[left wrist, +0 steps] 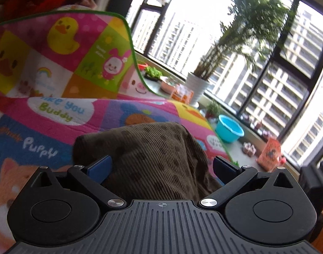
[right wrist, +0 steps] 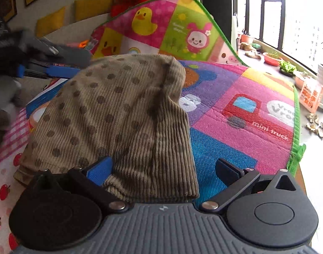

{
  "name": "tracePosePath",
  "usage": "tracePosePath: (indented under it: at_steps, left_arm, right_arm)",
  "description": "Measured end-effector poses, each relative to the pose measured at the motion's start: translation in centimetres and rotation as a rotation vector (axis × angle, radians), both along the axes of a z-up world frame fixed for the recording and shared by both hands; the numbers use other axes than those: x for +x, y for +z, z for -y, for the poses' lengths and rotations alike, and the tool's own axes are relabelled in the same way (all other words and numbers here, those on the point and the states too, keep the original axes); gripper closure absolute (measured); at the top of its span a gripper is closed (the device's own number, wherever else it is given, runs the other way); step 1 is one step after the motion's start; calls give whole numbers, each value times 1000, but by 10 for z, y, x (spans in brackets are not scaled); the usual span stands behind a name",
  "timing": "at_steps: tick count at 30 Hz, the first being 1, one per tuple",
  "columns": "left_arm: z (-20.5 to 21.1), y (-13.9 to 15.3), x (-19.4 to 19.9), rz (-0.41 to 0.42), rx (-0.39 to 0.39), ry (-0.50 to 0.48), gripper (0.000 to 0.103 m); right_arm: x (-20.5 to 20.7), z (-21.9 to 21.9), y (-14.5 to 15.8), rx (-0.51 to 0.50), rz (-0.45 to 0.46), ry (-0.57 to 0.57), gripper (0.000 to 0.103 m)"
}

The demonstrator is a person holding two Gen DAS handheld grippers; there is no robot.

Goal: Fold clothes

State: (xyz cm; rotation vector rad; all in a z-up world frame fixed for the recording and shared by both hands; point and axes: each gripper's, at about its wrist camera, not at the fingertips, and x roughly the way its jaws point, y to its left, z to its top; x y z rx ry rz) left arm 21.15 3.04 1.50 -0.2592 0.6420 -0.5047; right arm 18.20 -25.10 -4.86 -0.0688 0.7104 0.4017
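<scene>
Jaws wide apart on both grippers, holding nothing. Left gripper (left wrist: 161,167) straddling a raised hump of the brown corduroy garment (right wrist: 119,116), blue pads either side of the cloth but not pinching it. Right gripper (right wrist: 163,171) low at the garment's near hem, left pad against the cloth, right pad over the bare play mat (right wrist: 235,116). Garment spread and rumpled on the mat, dotted, ribbed, doubled over in places, its far edge toward the mat's upturned duck-printed flap. Whether mid-fold or freshly laid down: cannot tell from this alone. Likely light, soft and limp, with some body from the corduroy; apt to sag and drag on the textured mat rather than slide. Best gripped at a hem or corner, through all layers, both sides of the garment at once to keep the fold square.
</scene>
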Motion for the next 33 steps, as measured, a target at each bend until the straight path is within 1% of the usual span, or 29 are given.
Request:
tracePosePath:
  at_steps: [4,8,13,15,16,19,22,25,28,29,33]
  left_arm:
    - [-17,2,-34,-11,-41,72,0]
    - [-26,-20,-53,-92,-34,113,0]
    - [-20,-43,-55,-179,-55,101,0]
    - [-14,-49,-55,-200,-64,80,0]
    - [-11,-51,-55,-202,-61,68,0]
    - [-3,-52,-58,-173,-18,50,0]
    - [1,-52,-59,-162,6,41,0]
    - [2,-51,-59,-160,17,39,0]
    - [0,-51,-59,-164,2,38,0]
    - [0,-50,-58,-165,-7,37,0]
    - [-4,-54,-48,-145,-36,22,1]
  right_arm:
    - [-4,-4,0,-19,25,-11,0]
    - [-6,-6,-1,-27,34,-12,0]
    - [-7,-6,-1,-24,35,-10,0]
    - [-5,-1,-1,-2,23,-2,0]
    - [-5,3,-1,26,13,14,0]
    - [-7,20,5,145,-11,83,0]
    - [-3,34,19,225,22,73,0]
    - [14,37,25,276,5,70,1]
    - [24,26,19,268,-25,83,13]
    - [26,21,16,263,-35,88,19]
    - [35,4,7,243,-73,108,18]
